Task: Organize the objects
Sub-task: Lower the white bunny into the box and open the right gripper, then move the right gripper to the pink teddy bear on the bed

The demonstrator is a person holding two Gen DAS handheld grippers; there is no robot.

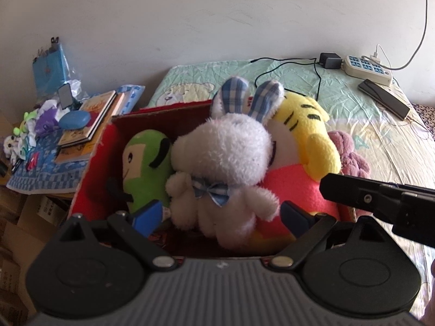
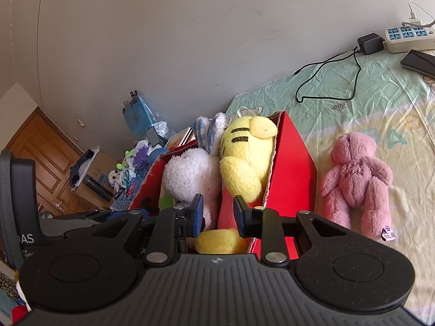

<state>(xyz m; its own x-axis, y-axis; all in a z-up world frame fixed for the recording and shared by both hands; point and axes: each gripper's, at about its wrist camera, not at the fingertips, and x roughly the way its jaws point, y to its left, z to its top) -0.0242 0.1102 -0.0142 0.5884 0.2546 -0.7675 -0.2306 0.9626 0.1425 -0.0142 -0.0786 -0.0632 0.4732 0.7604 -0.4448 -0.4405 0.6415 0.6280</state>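
Note:
A red cardboard box [image 1: 89, 179] [image 2: 291, 168] stands on the bed and holds three plush toys. A green plush [image 1: 146, 171] is at its left. A white rabbit plush [image 1: 225, 160] [image 2: 187, 176] with checked ears is in the middle. A yellow tiger plush [image 1: 301, 125] [image 2: 244, 160] in a pink outfit is at the right. My left gripper [image 1: 223, 213] is open wide, a finger on each side of the rabbit's body without pressing it. My right gripper [image 2: 218, 213] [image 1: 367, 198] has its jaws drawn in on the tiger's pink body. A pink teddy bear [image 2: 356, 179] [image 1: 350, 154] lies on the bed just right of the box.
A side table [image 1: 40, 179] left of the box carries books [image 1: 89, 119], a blue case and small toys. A power strip [image 1: 367, 68], chargers, cables and a phone [image 1: 383, 97] lie at the bed's far end by the wall. A wooden door [image 2: 40, 160] stands far left.

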